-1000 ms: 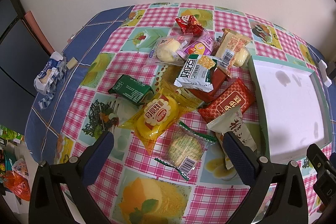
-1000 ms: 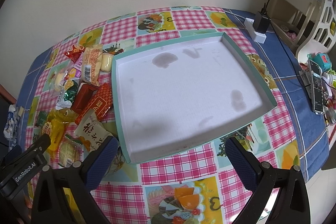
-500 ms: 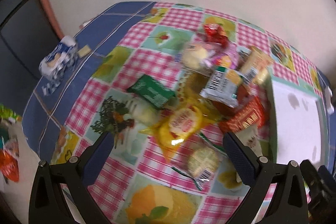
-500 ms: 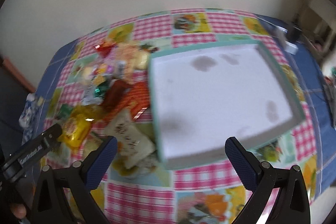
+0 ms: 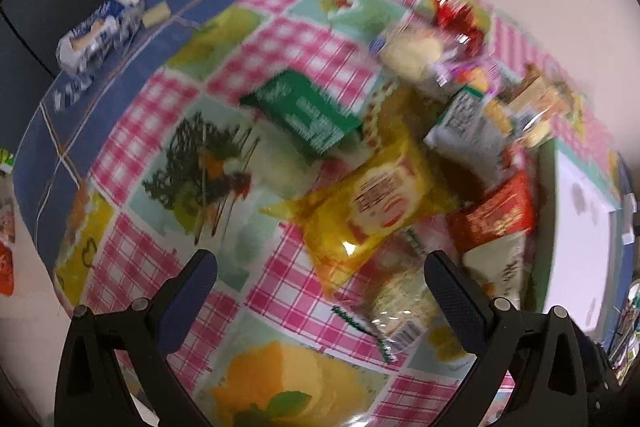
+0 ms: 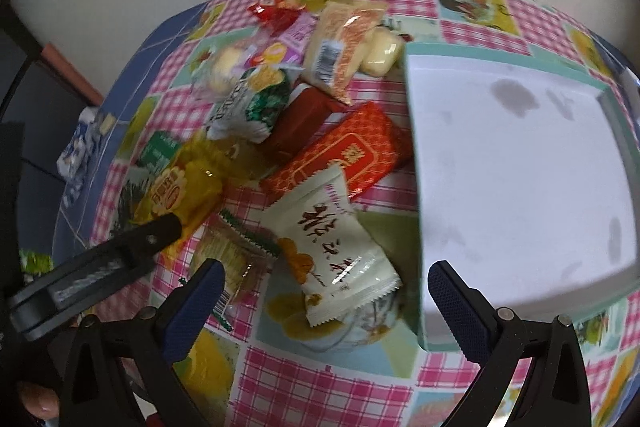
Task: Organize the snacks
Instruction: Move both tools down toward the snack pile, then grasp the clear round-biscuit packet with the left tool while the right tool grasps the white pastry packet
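Both grippers, left [image 5: 320, 281] and right [image 6: 326, 287], stand wide and empty. Risk: overlapping snack packets [image 6: 320, 147], apparently slippery, may drag neighbours when pinched beside the tray [image 6: 414, 155].

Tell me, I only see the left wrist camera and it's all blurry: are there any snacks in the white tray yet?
Observer: No. The tray holds no snacks, only grey smudges on its white floor.
Operator: What's my other gripper pointing at?
Observer: The right gripper is open, and the white packet with black writing lies just ahead of its fingers, beside the tray's wall nearest the snack pile.
Operator: Is it touching the red one?
Observer: Yes, its top corner overlaps the orange-red packet.
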